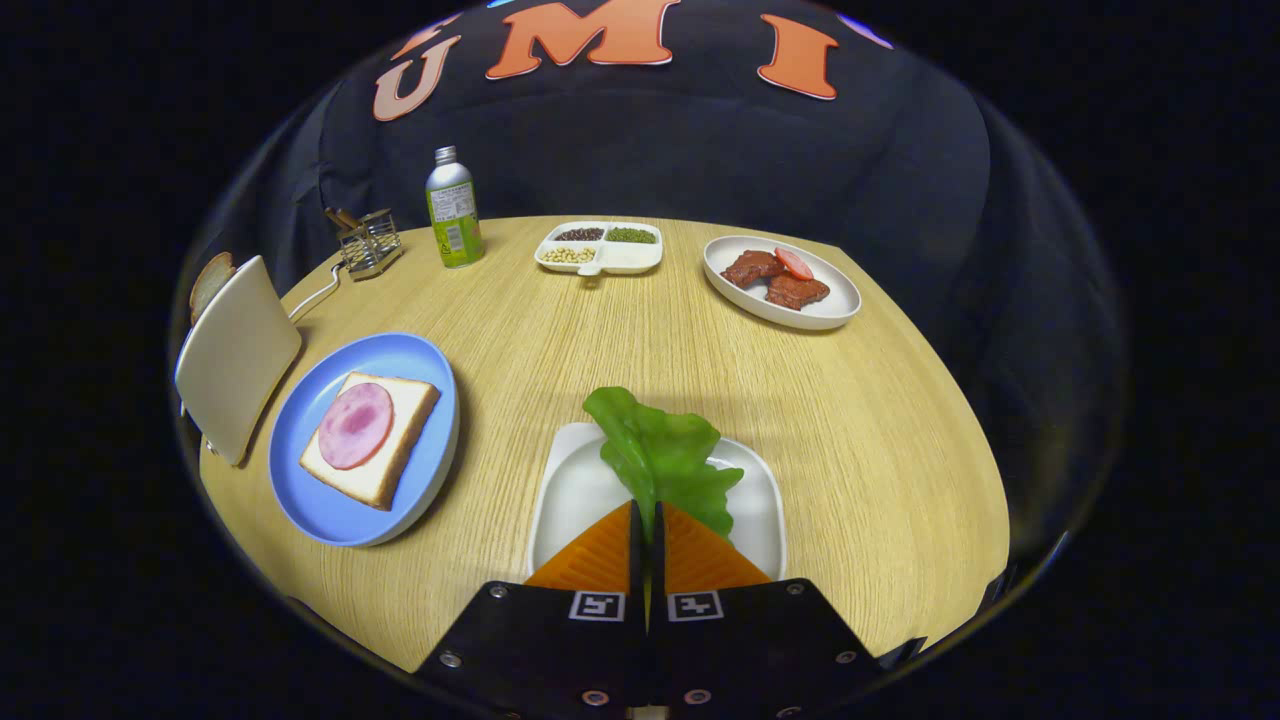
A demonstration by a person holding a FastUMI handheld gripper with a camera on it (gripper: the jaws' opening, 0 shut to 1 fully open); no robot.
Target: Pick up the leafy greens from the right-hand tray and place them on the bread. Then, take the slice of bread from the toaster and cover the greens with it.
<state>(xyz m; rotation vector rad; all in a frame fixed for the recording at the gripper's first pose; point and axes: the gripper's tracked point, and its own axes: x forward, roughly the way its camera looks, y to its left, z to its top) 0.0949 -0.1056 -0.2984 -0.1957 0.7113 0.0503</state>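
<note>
where the gripper (646,525) pinches the leafy greens (662,455) tight, their stem is hidden; toaster bread (209,282) half-concealed

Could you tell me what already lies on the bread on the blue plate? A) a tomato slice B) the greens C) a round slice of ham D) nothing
C: a round pink ham slice lies on the bread; the greens are pinched in the gripper.

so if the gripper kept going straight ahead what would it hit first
The gripper, jaws shut on the lettuce, points across bare table. First in line is probably the divided snack dish at the far edge, though depth is unclear.
</note>
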